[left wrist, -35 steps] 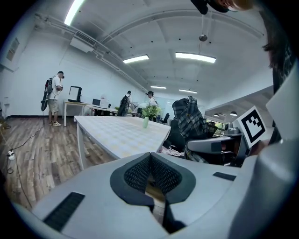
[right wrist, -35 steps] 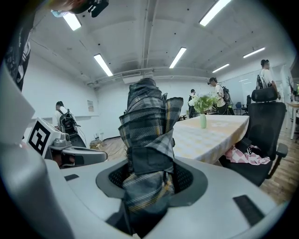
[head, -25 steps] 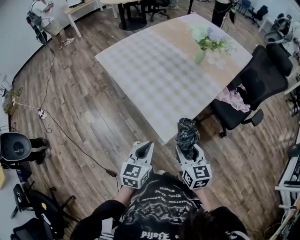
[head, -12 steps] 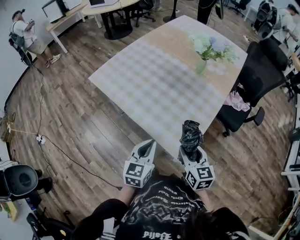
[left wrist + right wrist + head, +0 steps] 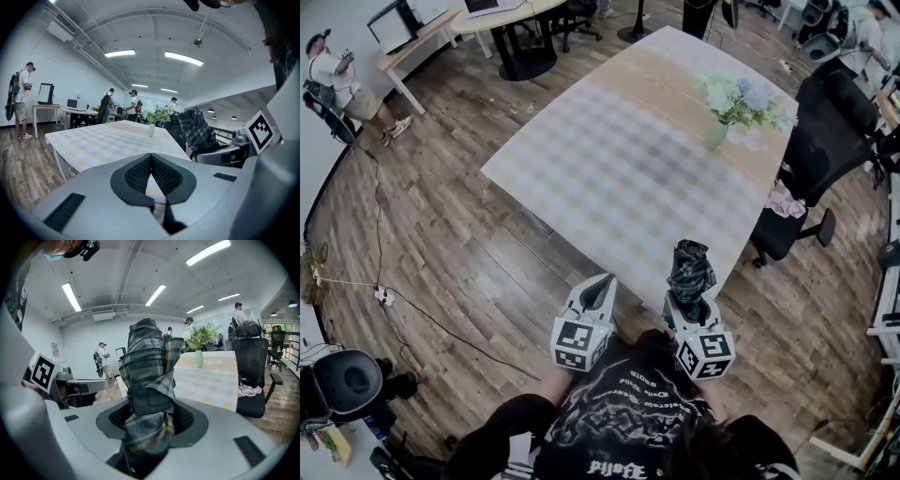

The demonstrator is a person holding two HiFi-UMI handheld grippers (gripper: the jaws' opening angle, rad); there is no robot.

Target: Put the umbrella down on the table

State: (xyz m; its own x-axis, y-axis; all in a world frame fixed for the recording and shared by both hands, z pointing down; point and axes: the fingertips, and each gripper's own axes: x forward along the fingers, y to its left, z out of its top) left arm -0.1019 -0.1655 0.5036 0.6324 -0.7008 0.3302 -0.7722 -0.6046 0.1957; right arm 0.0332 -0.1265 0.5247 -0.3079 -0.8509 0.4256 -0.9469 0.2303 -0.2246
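A folded plaid umbrella [image 5: 690,270] [image 5: 149,380] stands upright in my right gripper [image 5: 690,302] [image 5: 149,420], whose jaws are shut on its lower part. It hovers just off the near corner of the table [image 5: 628,169] [image 5: 211,380], which has a pale checked cloth. My left gripper [image 5: 601,296] [image 5: 151,171] is beside it on the left, jaws shut with nothing between them, pointing towards the table [image 5: 103,140].
A vase of flowers [image 5: 733,108] [image 5: 152,123] [image 5: 200,345] stands at the table's far right side. A black office chair [image 5: 811,169] [image 5: 251,376] with pink cloth on its seat is to the right. Desks and people stand at the room's far side.
Both grippers and the umbrella have come closer to the table's near corner, and the view has shifted with them. The grip on the umbrella is unchanged.
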